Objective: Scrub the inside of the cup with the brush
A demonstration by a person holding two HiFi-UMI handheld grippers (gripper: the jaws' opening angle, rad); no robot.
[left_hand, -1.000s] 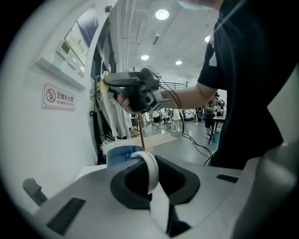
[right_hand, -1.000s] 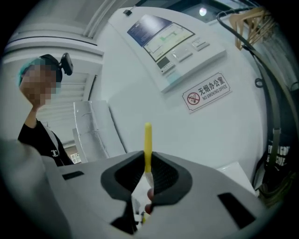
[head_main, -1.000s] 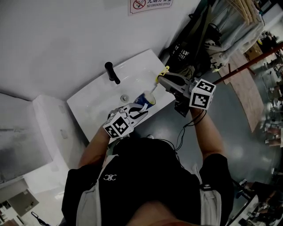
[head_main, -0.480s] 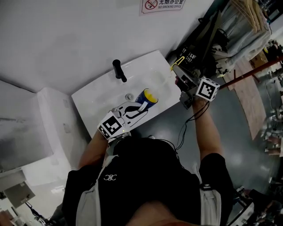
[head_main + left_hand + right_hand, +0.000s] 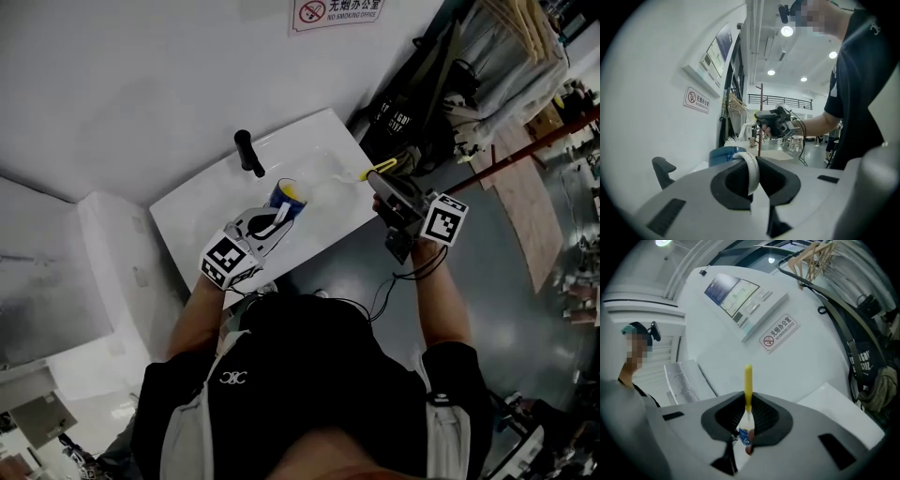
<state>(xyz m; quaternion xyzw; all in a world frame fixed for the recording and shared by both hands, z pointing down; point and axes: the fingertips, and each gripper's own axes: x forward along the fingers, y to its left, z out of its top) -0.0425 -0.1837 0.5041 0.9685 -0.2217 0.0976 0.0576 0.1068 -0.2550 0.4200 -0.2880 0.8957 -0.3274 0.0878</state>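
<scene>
A blue cup with a yellow inside is held over the white sink, close to the faucet. My left gripper is shut on the cup's white handle, and the blue cup sits just beyond the jaws. My right gripper is to the right of the sink, shut on the brush. The brush's yellow handle sticks out past the right gripper. White bristles show just behind the cup's rim; whether they touch it I cannot tell.
A black faucet stands at the sink's back edge. A no-smoking sign hangs on the white wall. Dark bags and hanging clothes crowd the right side. A cable trails from my right gripper.
A second ago the brush head was at the cup's mouth, then the right gripper drew away to the right. The cup has since moved back toward the faucet and the brush points at it again.
</scene>
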